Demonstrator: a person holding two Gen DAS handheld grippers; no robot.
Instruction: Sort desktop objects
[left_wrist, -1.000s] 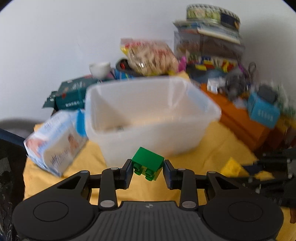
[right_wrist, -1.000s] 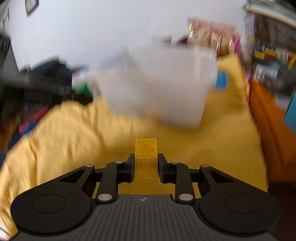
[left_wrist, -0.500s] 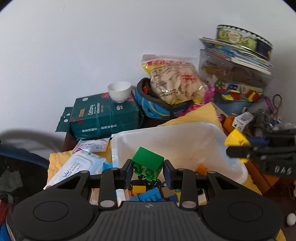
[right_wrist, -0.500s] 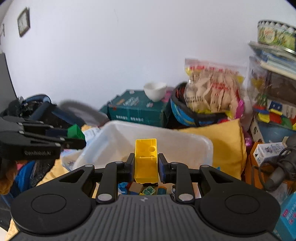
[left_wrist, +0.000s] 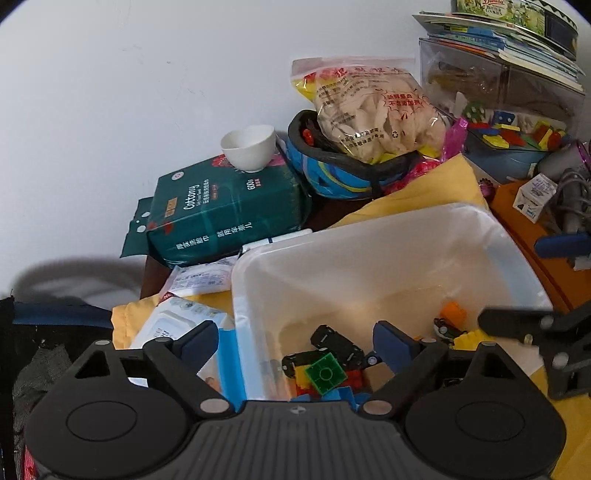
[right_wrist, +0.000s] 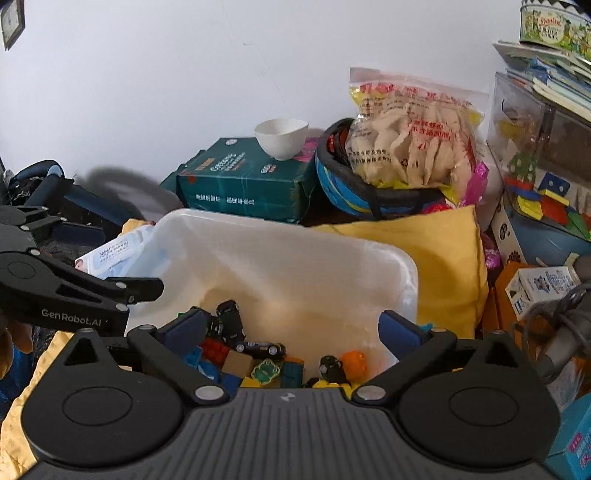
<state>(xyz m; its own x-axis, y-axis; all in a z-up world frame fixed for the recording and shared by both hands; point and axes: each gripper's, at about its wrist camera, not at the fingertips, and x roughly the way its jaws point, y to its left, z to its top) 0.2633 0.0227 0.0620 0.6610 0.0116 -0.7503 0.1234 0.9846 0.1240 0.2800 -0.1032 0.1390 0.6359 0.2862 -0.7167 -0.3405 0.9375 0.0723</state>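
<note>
A: Both blocks have dropped since half a second back. The left gripper (left_wrist: 295, 347) clamped a green block then, the right gripper (right_wrist: 291, 334) a yellow one; now both sets of jaws have just been opening, stand wide apart, and nothing is between them.

B: Where did the blocks land?

A: The green block (left_wrist: 325, 373) lies stud-face up on the pile in the bin (left_wrist: 369, 236), right under the left jaws. I cannot single out the yellow one. The right view shows yellow bits at the near edge of the pile, half hidden by the gripper body.

B: Why hold both grippers over the bin like that?

A: My guess is so the pieces fall straight in. Each points down into the opening, well inside the rim, so a release needs no aiming. The bin already holds toy cars (right_wrist: 231, 321), a red brick (right_wrist: 214, 349) and an orange piece (right_wrist: 354, 362), so the sort looks well along.

B: Anything in the way?

A: The grippers are close. Each shows at the edge of the other's view, so pulling back together could bump them. Just left of the bin is a wipes pack (left_wrist: 177, 325) on the yellow cloth (right_wrist: 436, 258). Farther back stand a green tissue pack (left_wrist: 225, 214) with a white cup (left_wrist: 249, 147) on top, then a helmet (left_wrist: 340, 173) holding a snack bag (left_wrist: 369, 114), against the wall. Off right, stacked boxes and a cookie tin (right_wrist: 554, 24) crowd the worktop.
</note>
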